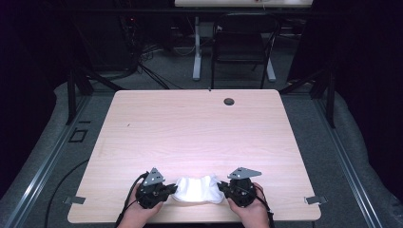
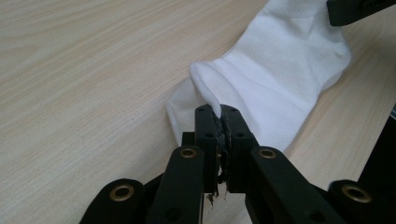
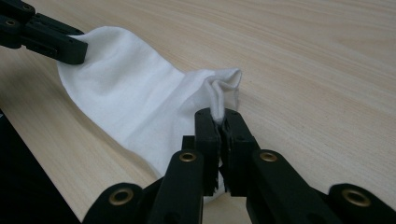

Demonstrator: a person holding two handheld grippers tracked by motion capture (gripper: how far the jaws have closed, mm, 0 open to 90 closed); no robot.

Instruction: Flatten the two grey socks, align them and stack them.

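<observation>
Between the two claws, near the front edge of the table [image 1: 199, 123], lies a white sock [image 1: 198, 189]. Left claw [image 2: 222, 113] is closed on one end of it; right claw [image 3: 221, 116] is closed on the other, bunched end.

High view: fixed camera above the person's side, facing forward and down on the whole table [image 1: 199, 128] and the floor beyond. Left gripper view: close, low over the wood, looking along the left gripper [image 2: 222, 114] toward the white sock [image 2: 280, 79]. Right gripper view: equally close, along the right gripper [image 3: 219, 116]. All three share the sock — each gripper view also catches the opposite gripper's jaw tips.
</observation>
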